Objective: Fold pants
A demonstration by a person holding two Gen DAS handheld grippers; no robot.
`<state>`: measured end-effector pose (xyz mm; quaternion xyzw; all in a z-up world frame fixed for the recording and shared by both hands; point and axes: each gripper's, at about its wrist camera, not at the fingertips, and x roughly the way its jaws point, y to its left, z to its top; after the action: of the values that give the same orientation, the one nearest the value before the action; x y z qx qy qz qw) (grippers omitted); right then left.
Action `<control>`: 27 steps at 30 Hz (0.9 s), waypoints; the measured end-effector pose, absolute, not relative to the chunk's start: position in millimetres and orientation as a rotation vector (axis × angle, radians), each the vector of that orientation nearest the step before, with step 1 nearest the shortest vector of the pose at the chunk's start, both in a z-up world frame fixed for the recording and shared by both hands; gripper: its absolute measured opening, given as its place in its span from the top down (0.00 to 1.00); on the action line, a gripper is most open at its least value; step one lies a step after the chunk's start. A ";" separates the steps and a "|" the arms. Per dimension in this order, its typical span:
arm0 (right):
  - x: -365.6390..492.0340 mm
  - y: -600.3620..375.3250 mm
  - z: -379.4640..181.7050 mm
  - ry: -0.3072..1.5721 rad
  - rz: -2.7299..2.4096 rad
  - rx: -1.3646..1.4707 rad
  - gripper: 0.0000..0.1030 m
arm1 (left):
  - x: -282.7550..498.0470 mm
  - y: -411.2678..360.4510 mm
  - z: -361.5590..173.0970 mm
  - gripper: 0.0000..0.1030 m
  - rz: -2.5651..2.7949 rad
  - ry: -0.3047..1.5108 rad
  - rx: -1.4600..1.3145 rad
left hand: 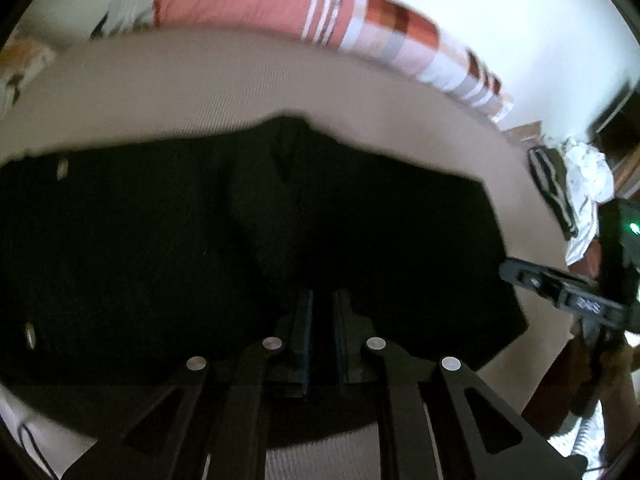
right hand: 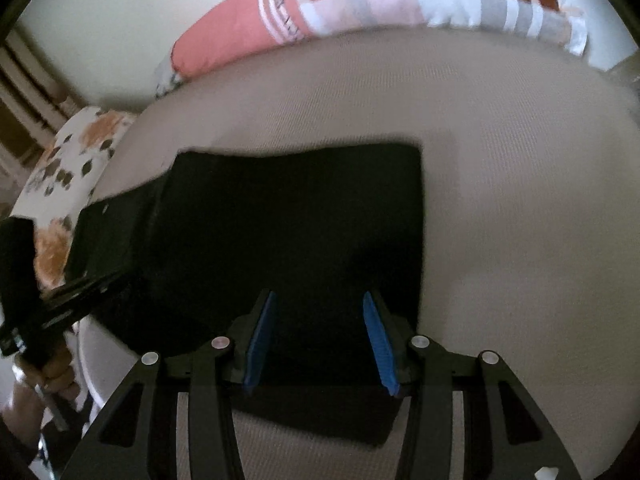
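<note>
Left hand-held gripper nearly closed over black pants on beige bed

we find no readable text in either view, only pale, blurred marks on the right gripper body at the right edge of the left wrist view, too smeared for us to make out

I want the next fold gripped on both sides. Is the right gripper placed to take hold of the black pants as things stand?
Probably yes. The right gripper is open, its blue pads spread over the black pants, which lie flat on the beige bedcover. Nothing lies between the pads and the cloth.
</note>
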<state>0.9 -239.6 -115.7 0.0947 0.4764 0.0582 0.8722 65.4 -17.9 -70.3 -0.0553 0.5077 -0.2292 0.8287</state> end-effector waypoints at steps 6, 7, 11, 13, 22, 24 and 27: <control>44.9 -251.2 -97.2 0.926 0.058 0.152 0.57 | 101.6 -41.3 -61.6 0.85 -0.497 1.016 -0.027; 51.0 -252.8 -97.3 0.927 0.054 0.150 0.58 | 107.8 -45.7 -63.0 0.85 -0.502 1.018 -0.017; 70.4 -255.1 -107.2 0.955 0.037 0.138 0.59 | 128.6 -60.2 -73.1 0.85 -0.502 1.032 0.006; 77.4 -257.3 -114.4 0.972 0.028 0.127 0.61 | 137.3 -65.6 -81.7 0.84 -0.489 1.051 0.019; 83.0 -255.6 -117.0 0.971 0.010 0.086 0.61 | 139.4 -64.6 -92.6 0.81 -0.494 1.073 0.012; 80.9 -254.8 -115.3 0.963 0.012 0.092 0.60 | 138.2 -64.3 -91.4 0.70 -0.503 1.079 -0.010; 74.2 -252.8 -111.0 0.951 0.014 0.104 0.60 | 126.4 -64.2 -88.0 0.51 -0.506 1.071 -0.006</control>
<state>74.2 -252.8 -111.0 0.0500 0.4577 0.0067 0.8877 126.4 -64.2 -88.0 -0.0026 0.5046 -0.2386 0.8297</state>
